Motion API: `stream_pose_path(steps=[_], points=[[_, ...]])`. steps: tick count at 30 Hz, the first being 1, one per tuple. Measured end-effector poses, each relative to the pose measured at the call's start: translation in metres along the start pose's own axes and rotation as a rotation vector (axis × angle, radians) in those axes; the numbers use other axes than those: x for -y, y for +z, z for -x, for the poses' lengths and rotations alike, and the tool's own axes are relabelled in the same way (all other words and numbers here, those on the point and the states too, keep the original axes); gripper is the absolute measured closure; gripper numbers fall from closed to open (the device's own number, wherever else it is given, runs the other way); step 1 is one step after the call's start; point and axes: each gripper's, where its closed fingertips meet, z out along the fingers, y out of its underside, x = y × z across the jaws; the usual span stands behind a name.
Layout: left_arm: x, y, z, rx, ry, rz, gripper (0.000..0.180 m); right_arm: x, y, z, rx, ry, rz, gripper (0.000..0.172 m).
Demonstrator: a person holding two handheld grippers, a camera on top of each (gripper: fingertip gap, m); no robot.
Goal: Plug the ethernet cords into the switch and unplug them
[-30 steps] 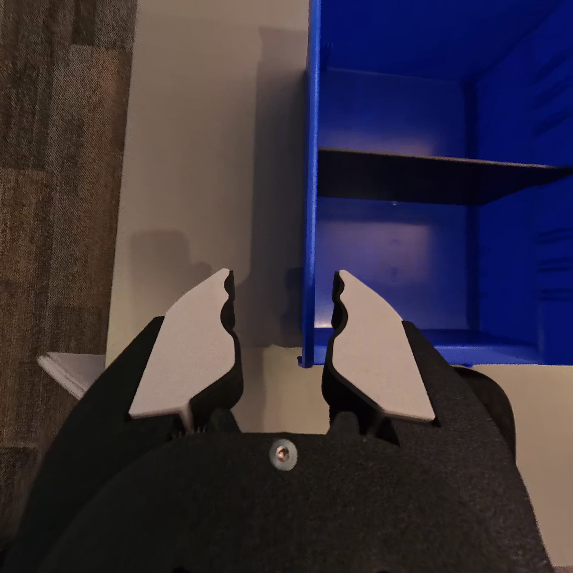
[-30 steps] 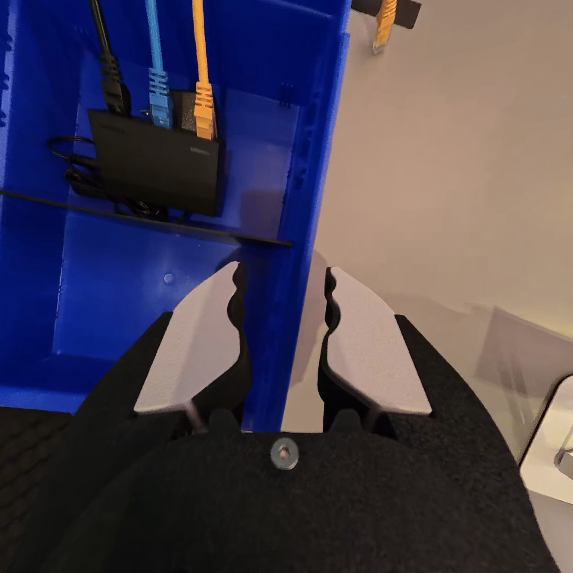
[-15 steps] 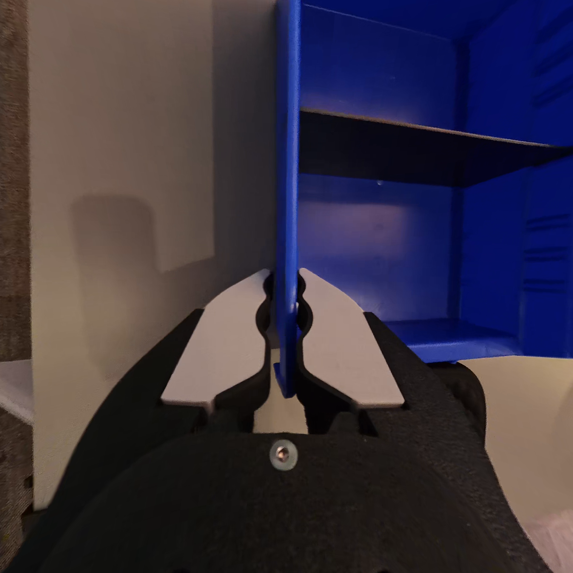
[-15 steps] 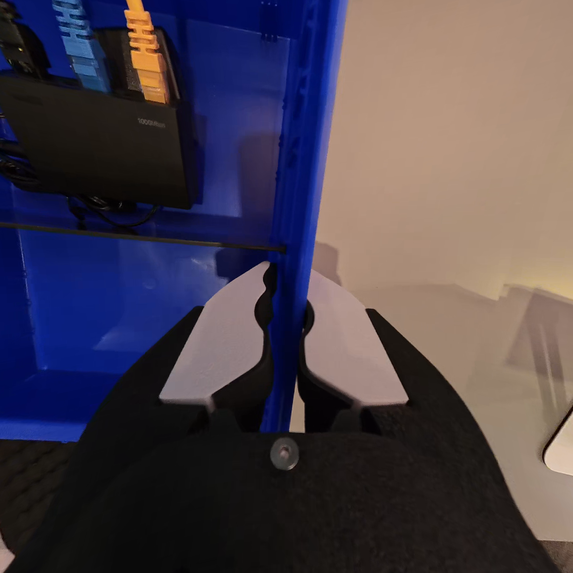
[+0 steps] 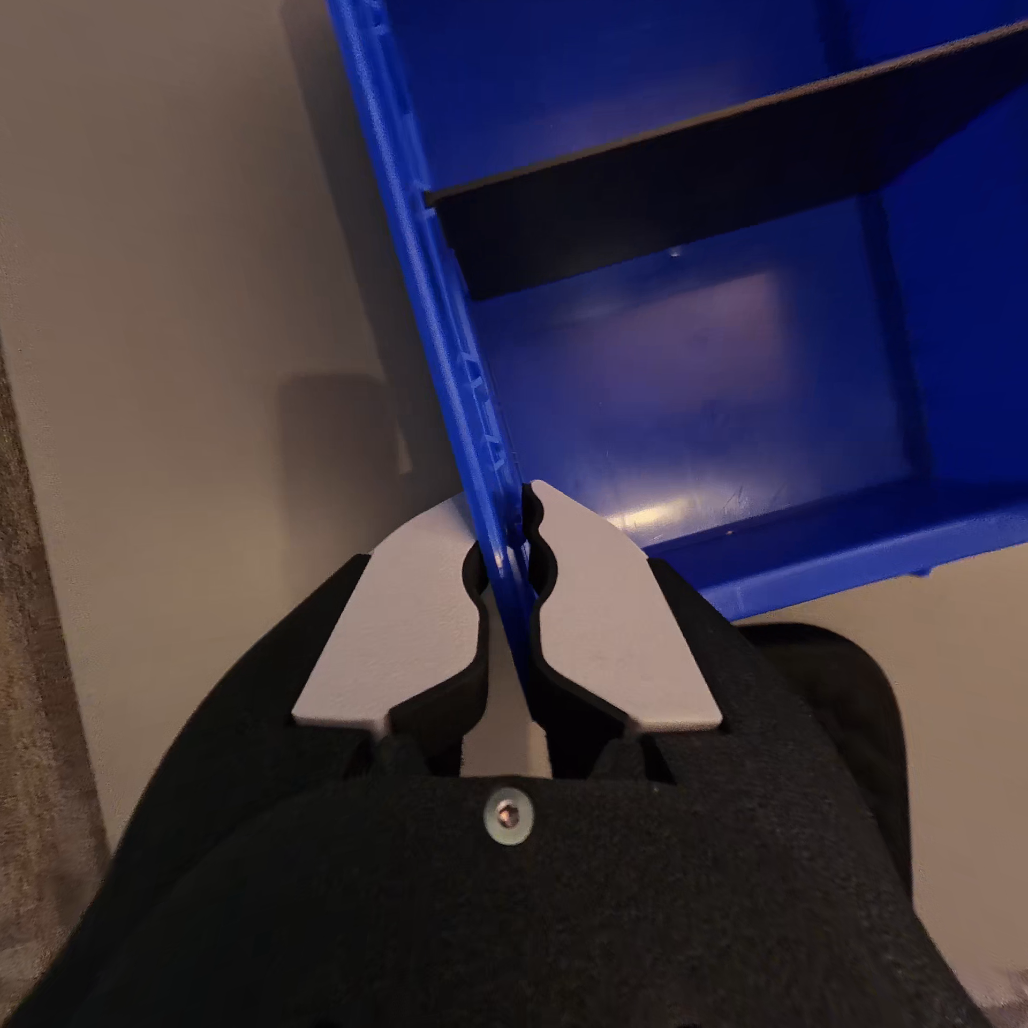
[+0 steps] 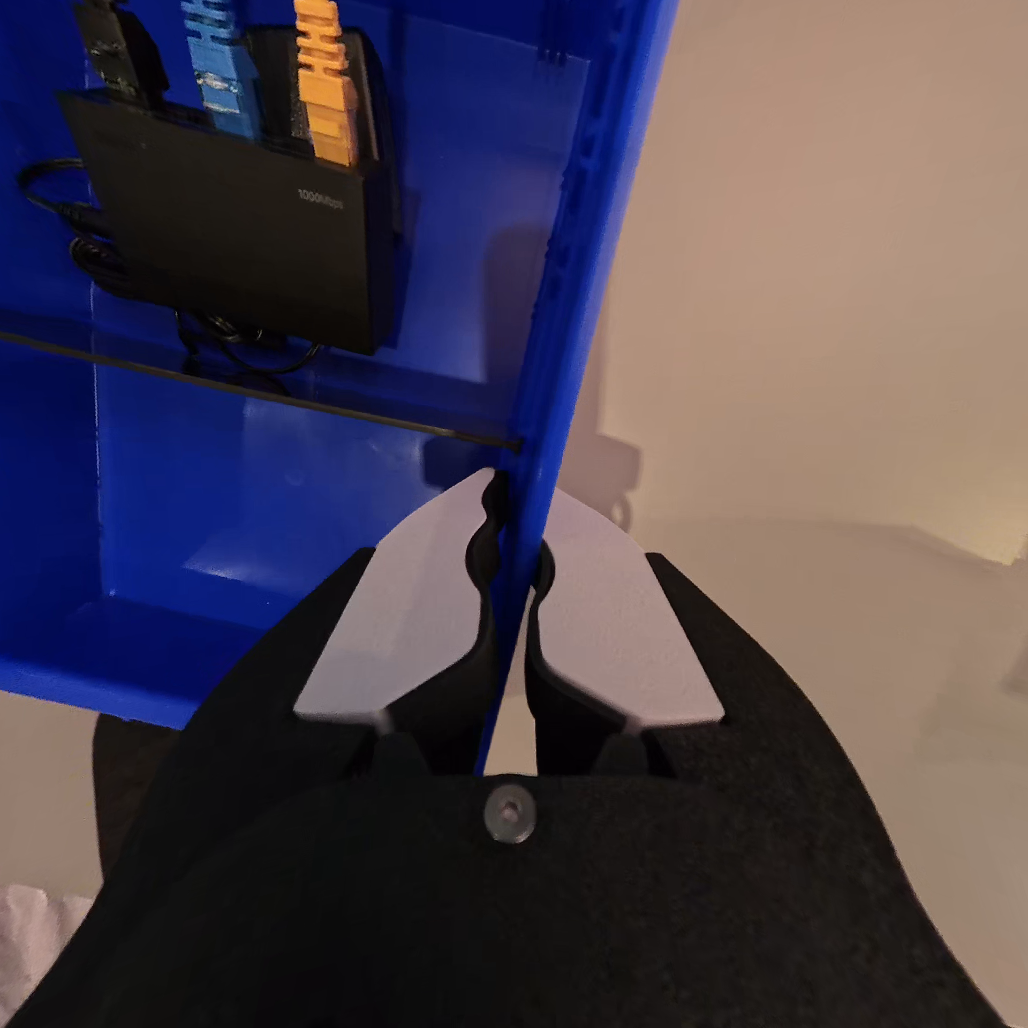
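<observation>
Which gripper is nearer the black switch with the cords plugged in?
Right. The right gripper clamps the blue bin's side wall, with the switch just inside. The left gripper clamps the opposite wall; no switch shows in its view.

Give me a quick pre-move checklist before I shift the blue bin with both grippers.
1. Left gripper closed on the blue bin's left wall, fingers on both sides: ok.
2. Right gripper closed on the bin's right wall the same way: ok.
3. Switch resting inside the bin behind the black divider: ok.
4. Black, blue and orange cords seated in the switch: ok.
5. Slack in the cords above the bin: cannot tell, they run out of view.
6. Bin level: cannot tell; it looks tilted in the left wrist view, which could be camera angle.
</observation>
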Motion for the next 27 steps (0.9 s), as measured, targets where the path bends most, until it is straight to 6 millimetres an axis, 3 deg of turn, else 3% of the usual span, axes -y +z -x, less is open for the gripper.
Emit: stream_pose_path(steps=[7, 13, 19, 22, 27], points=[[0.011, 0.007, -0.064, 0.024, 0.105, -0.026, 0.164, 0.012, 0.006, 0.051, 0.017, -0.045, -0.009, 0.167], [0.024, 0.014, -0.134, -0.001, 0.137, -0.077, 0.158, 0.02, 0.011, 0.104, 0.044, -0.087, -0.021, 0.167], [0.032, 0.02, -0.197, -0.04, 0.171, -0.171, 0.155, 0.022, 0.013, 0.135, 0.061, -0.13, -0.019, 0.167], [0.032, 0.021, -0.218, -0.048, 0.215, -0.18, 0.155, 0.021, 0.013, 0.142, 0.062, -0.142, -0.013, 0.167], [0.033, 0.023, -0.222, -0.028, 0.246, -0.185, 0.158, 0.023, 0.014, 0.14, 0.044, -0.126, -0.031, 0.167]])
